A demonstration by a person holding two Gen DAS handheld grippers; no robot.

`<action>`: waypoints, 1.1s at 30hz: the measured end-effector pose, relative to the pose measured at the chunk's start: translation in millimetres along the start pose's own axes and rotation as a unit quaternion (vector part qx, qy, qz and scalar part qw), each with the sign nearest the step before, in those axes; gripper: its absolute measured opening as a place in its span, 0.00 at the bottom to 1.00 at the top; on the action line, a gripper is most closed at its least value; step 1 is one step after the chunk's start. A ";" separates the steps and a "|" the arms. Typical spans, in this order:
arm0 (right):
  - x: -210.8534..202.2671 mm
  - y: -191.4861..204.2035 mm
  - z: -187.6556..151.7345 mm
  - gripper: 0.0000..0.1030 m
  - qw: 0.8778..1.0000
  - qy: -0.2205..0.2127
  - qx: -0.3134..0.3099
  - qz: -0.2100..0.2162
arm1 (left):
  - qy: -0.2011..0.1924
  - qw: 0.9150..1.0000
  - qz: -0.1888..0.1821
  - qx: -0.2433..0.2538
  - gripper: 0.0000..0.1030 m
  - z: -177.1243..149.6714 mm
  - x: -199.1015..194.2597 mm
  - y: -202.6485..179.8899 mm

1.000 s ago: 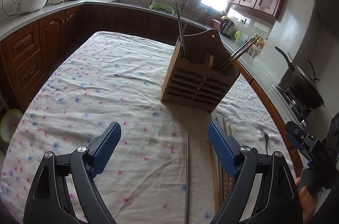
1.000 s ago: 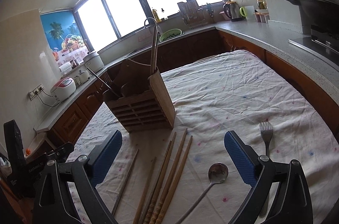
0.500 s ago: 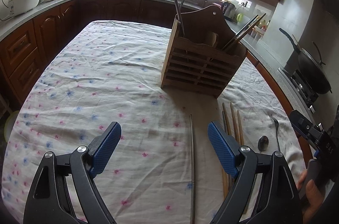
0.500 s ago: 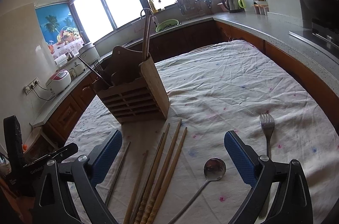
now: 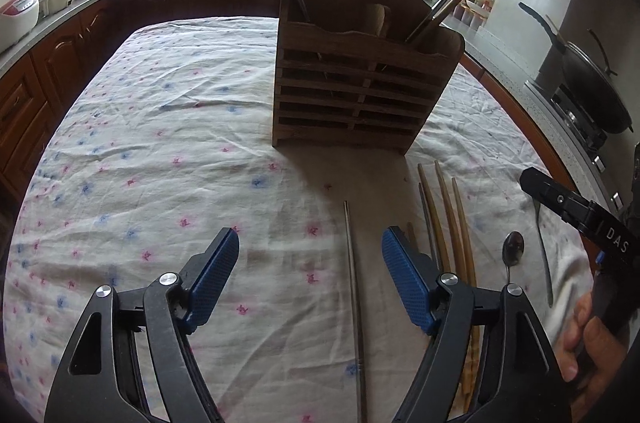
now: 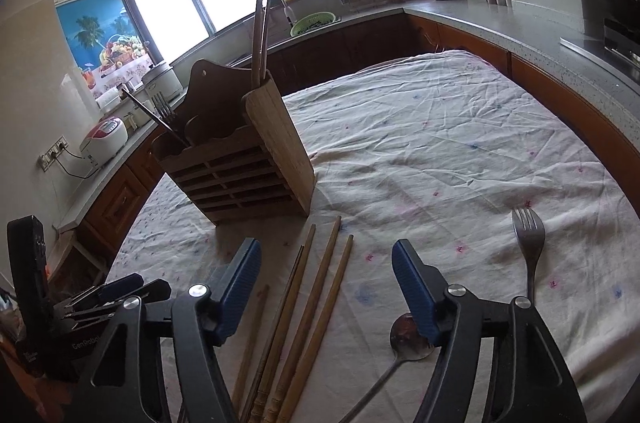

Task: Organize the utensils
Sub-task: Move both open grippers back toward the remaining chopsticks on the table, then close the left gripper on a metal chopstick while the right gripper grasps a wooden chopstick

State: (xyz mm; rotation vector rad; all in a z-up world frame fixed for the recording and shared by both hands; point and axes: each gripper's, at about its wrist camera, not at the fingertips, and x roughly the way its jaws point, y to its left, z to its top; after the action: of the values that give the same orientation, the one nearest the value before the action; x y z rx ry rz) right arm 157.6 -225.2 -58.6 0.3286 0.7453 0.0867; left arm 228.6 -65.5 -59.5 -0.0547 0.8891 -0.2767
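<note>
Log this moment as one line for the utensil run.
left gripper: open, closing over metal chopstick | right gripper: open, closing over wooden chopsticks | spoon, fork on cloth | holder upright

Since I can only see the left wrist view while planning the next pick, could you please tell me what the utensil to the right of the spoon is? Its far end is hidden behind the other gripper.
Observer: It is a fork, lying flat with its tines pointing away from the person.
Operator: Thank you. What lies between the jaws of the right gripper?
Observer: The wooden chopsticks lie between its jaws, which have just been closing but are open, with neither pad pressing on them.
Operator: Is any fork stored already?
Observer: Yes, the tines of a second fork stick up from the holder, at the end farthest from that gripper.
</note>
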 end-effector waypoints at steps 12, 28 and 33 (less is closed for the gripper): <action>42.4 1.9 8.4 0.36 0.999 0.051 -0.002 0.001 | 0.053 0.998 -0.020 0.019 0.52 13.5 41.1 -8.8; 107.6 8.1 15.8 0.28 0.993 0.110 -0.045 -0.027 | 0.066 0.995 -0.001 0.079 0.14 15.2 66.1 -26.2; 112.0 18.2 14.4 0.19 0.989 0.109 -0.081 -0.060 | 0.062 0.994 0.008 0.092 0.06 16.7 71.0 -33.2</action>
State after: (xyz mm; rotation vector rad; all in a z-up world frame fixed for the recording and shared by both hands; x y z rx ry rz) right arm 250.2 -190.1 -115.8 0.1185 0.9677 0.0703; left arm 276.8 -117.1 -97.4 0.1410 0.9824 -0.3495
